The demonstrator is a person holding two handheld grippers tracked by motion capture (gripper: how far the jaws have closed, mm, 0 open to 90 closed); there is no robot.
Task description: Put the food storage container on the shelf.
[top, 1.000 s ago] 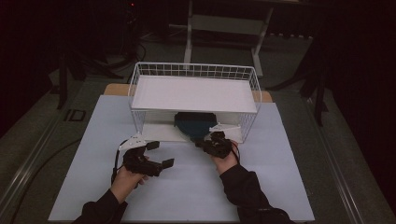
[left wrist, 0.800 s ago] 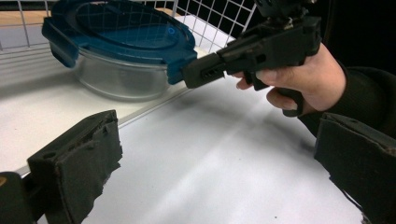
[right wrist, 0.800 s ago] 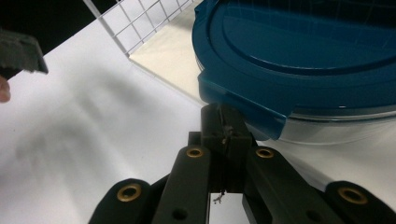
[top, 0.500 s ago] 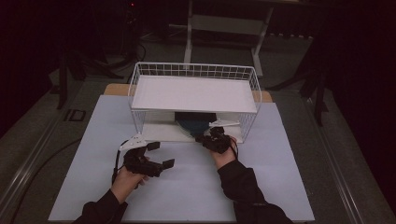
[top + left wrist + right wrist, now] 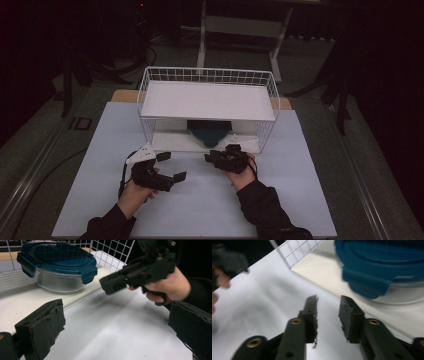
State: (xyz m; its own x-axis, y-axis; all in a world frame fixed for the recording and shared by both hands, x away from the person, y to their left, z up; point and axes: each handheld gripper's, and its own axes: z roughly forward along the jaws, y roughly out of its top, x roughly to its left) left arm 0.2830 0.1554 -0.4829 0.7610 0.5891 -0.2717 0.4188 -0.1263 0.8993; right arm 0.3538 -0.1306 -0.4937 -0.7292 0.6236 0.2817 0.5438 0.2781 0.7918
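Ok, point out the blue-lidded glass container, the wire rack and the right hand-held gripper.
glass container (image 5: 58, 281), left gripper view, on its clear glass wall.
wire rack (image 5: 207, 76), high view, on its back top rim.
right hand-held gripper (image 5: 327, 315), right gripper view, midway between its open fingertips.

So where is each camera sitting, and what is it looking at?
High view: sits above the person's side, looking forward and down at the white table and wire rack; both forearms, left tool and right tool show.
Left gripper view: rides the left tool, open, facing the lidded glass container and the right tool.
Right gripper view: rides the right tool, jaws just opening with nothing between, facing the container.
Shared: all three see that container.
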